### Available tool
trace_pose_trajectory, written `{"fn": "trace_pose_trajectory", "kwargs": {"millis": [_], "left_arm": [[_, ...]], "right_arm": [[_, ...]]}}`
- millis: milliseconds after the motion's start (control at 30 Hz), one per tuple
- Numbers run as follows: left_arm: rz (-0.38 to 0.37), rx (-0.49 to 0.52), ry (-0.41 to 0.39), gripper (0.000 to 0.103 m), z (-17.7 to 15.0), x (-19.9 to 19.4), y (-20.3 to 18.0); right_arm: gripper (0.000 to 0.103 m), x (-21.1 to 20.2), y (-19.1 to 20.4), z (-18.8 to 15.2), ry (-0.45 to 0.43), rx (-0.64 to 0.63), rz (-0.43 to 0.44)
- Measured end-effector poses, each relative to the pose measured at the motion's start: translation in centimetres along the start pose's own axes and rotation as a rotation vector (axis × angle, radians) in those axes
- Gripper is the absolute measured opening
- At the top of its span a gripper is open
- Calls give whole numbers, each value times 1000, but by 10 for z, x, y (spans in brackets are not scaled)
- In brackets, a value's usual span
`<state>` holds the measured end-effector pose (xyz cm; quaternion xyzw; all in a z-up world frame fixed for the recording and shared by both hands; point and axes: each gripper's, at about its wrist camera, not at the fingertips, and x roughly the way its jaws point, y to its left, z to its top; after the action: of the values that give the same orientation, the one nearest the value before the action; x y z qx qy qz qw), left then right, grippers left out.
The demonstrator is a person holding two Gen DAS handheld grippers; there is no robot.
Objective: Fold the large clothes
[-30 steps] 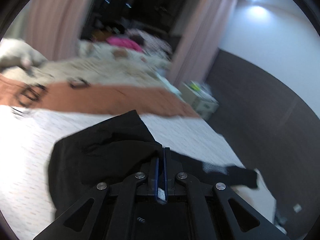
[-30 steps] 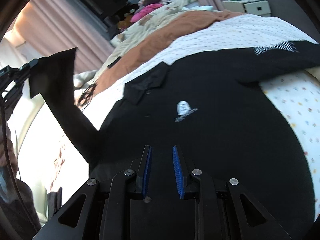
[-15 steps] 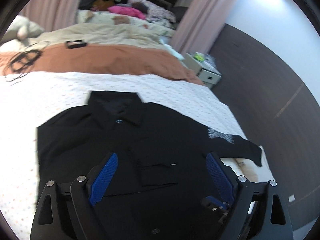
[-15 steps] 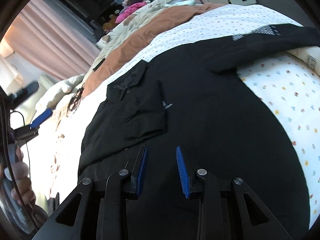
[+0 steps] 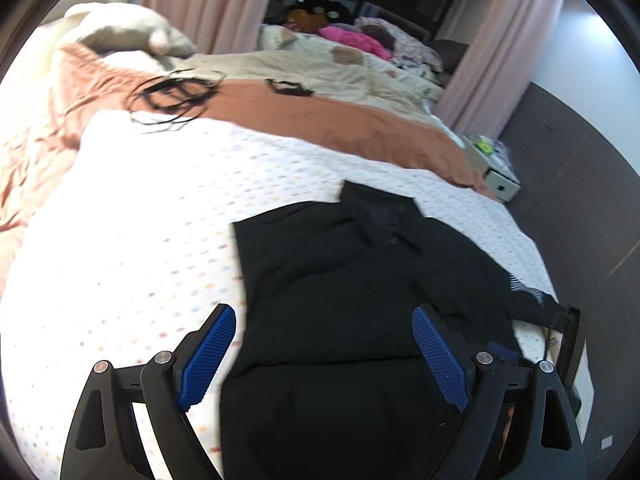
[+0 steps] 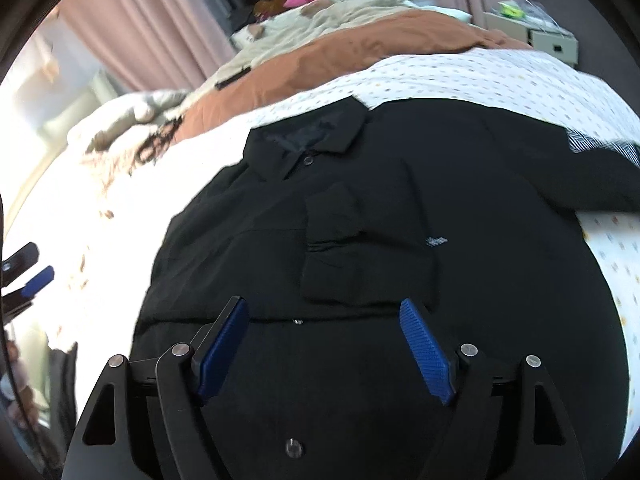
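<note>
Where the left wrist view showed its fingers pressed together on a raised fold of cloth a second ago, the left gripper (image 5: pixel 322 356) now has its fingers spread wide and holds nothing, hovering over the black shirt (image 5: pixel 360 280). That shirt lies flat on the bed (image 5: pixel 140 220), collar toward the orange blanket (image 5: pixel 340 128), its left side folded in to a straight edge. Bare dotted sheet runs from that edge to the bed's left side. A tangle of black cable (image 5: pixel 176 94) lies on the blanket, and a small cabinet (image 5: pixel 498 182) stands past the bed's far right corner.

From the right wrist view, the right gripper (image 6: pixel 326 354) has its fingers spread far wider than a second ago, empty above the shirt (image 6: pixel 500 280). Only this view shows the folded-in sleeve (image 6: pixel 360 256) lying across the chest beside the white logo (image 6: pixel 435 241), and the other sleeve reaching toward the bed's right edge. The left gripper's blue finger (image 6: pixel 38 280) shows at the left rim, off the shirt.
</note>
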<state>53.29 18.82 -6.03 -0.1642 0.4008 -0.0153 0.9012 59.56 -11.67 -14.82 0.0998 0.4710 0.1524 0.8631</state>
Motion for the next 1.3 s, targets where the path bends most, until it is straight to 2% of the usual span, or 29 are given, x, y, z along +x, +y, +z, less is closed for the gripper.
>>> {"fn": "trace_pose_trajectory", "kwargs": {"millis": [100,200,267,300,367,433,600,700,767,900,967,1033,1133,1233,1300], "left_arm": [[27,-16,10,90,-8,0,21],[56,-40,20,90,-19,0,41],[65,-57,23,90,-25,-1,52],[67,-67,23,90,-28,-2,57],[72,-78,22,90,-32,-3,65],[76,-88,21,90,-33,-2,69],[57,-92,13,90,-33,1,66],[59,-69,4,90,-36,4,59],[30,-62,3,90,-38,6,57],[17,-54,27,90,-41,17,55],[9,-56,38,90,-43,23,55],[-4,-60,43,90,-44,27,56],[-15,-43,44,90,-46,33,55],[27,-13,53,90,-46,40,53],[29,-7,70,90,-46,47,53]], "right_arm": [[78,26,11,4,28,-45,-65],[74,48,12,5,37,-71,-198],[48,61,10,5,74,-82,-190],[44,61,10,6,70,-83,-181],[29,52,13,8,48,-100,-170],[27,38,14,12,12,-104,-154],[26,2,-7,26,-52,-58,-152],[27,-18,-32,36,-87,-20,-201],[27,-29,-51,40,-97,2,-255],[39,-51,-85,37,-95,53,-280],[48,-57,-99,32,-91,95,-266],[48,-55,-111,27,-76,128,-249],[48,-43,-129,16,-33,194,-168],[48,-30,-139,6,-8,238,-125],[48,-20,-147,2,3,282,-61]]}}
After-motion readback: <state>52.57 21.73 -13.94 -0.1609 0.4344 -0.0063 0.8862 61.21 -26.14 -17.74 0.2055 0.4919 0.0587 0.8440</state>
